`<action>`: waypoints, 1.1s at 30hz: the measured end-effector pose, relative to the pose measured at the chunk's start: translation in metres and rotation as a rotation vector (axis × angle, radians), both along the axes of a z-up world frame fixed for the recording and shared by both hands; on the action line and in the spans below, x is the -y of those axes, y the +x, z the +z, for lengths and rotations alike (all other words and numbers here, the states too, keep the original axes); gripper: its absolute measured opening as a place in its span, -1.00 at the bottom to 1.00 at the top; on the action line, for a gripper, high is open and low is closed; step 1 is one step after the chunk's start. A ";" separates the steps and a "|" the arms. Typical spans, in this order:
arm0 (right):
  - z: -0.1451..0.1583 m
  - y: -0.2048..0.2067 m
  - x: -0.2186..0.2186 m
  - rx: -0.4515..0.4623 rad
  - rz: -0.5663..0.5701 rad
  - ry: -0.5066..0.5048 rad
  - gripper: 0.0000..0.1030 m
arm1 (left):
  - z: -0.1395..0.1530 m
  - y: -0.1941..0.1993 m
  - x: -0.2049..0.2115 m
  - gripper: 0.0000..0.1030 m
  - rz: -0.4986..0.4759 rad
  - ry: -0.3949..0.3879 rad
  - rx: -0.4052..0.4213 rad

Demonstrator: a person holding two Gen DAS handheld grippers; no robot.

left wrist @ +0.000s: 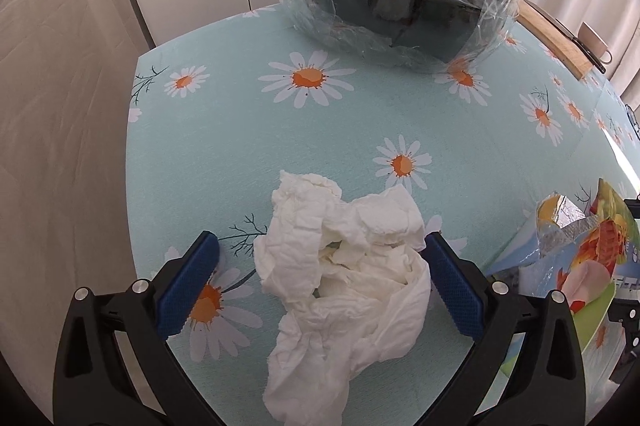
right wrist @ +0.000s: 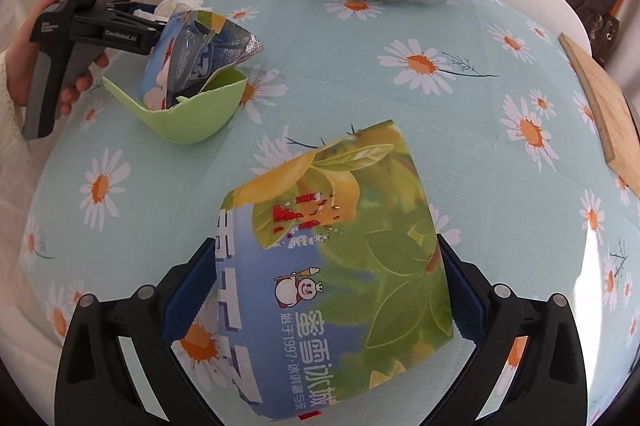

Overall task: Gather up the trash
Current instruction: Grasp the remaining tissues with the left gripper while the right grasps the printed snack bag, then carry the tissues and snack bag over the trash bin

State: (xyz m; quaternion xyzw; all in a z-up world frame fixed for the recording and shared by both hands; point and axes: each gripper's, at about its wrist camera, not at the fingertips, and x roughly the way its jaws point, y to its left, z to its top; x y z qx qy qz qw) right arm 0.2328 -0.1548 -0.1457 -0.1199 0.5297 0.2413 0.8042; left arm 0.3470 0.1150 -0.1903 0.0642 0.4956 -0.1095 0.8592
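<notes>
Both claws spread: your left claw straddles the crumpled tissue, your right claw the printed paper cup, both on the desk. Closing off-centre risks squeezing the cup sideways out.

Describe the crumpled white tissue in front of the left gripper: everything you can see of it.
The crumpled white tissue is a soft, creased wad of thin paper, loosely bunched with a hollow near its middle and a tail trailing toward the camera. It lies on the daisy-print tablecloth, between the open blue-padded fingers of the left gripper. The right-hand pad looks to be at its edge; the left-hand pad stands clear. A faint greenish bit shows in the hollow.
</notes>
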 end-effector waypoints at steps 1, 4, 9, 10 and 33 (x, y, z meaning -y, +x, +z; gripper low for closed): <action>0.000 0.000 0.001 -0.010 -0.006 -0.008 0.88 | 0.000 -0.001 -0.001 0.92 0.011 -0.002 0.002; 0.000 0.004 -0.001 -0.032 -0.036 -0.021 0.88 | 0.001 0.000 0.001 0.92 0.047 -0.001 0.008; -0.002 0.004 0.001 0.002 -0.045 0.000 0.88 | 0.003 -0.002 0.002 0.92 0.062 -0.006 0.029; -0.003 0.004 0.000 0.003 -0.043 0.000 0.88 | 0.003 -0.003 0.003 0.92 0.061 -0.005 0.031; 0.064 0.016 0.028 0.111 0.064 0.093 -0.08 | 0.065 -0.034 -0.014 -0.10 0.261 -0.026 0.089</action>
